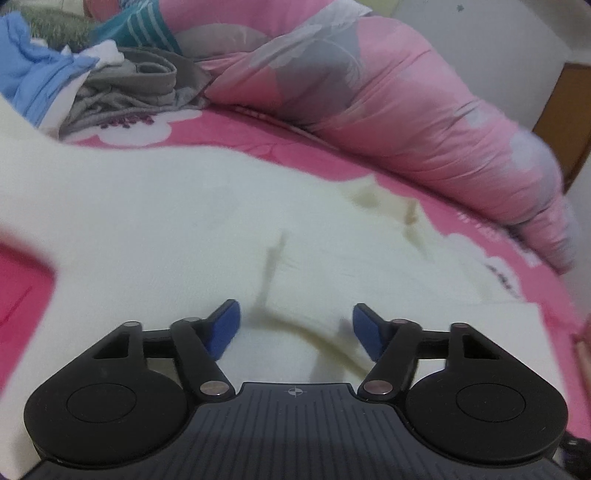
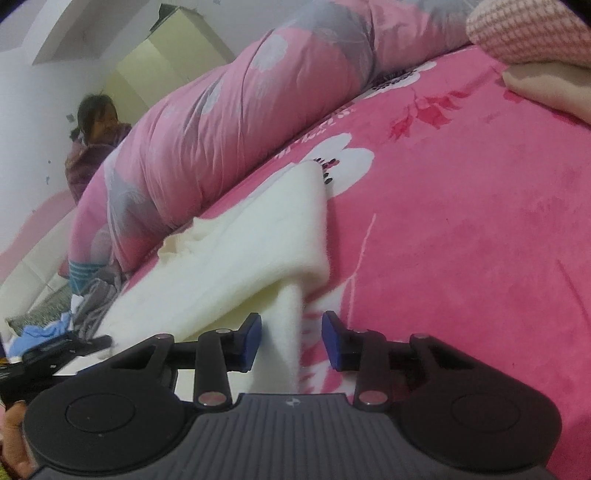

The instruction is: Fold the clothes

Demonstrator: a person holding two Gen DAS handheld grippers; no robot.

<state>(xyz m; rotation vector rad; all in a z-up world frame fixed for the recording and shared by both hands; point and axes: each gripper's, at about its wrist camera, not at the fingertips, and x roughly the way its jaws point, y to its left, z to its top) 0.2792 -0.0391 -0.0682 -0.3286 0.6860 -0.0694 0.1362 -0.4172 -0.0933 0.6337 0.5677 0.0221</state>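
Observation:
A cream-white fleece garment (image 1: 155,221) lies spread over the pink flowered bed sheet (image 1: 229,129). My left gripper (image 1: 295,328) hovers low over it, jaws apart, with a raised ridge of the cloth between the blue pads (image 1: 225,328); a thin shadowed gap shows at the right pad. In the right wrist view the same garment (image 2: 236,258) has a folded edge standing up between the jaws of my right gripper (image 2: 291,341). Its left pad (image 2: 251,343) is next to the cloth, and pink sheet shows between cloth and right pad. The left gripper (image 2: 55,347) appears at the garment's far side.
A rolled pink and grey quilt (image 1: 406,122) runs along the far side of the bed. A heap of grey, blue and teal clothes (image 1: 122,85) sits at the back left. A person (image 2: 96,140) stands beyond the quilt. A pink checked cushion (image 2: 528,33) lies at the upper right.

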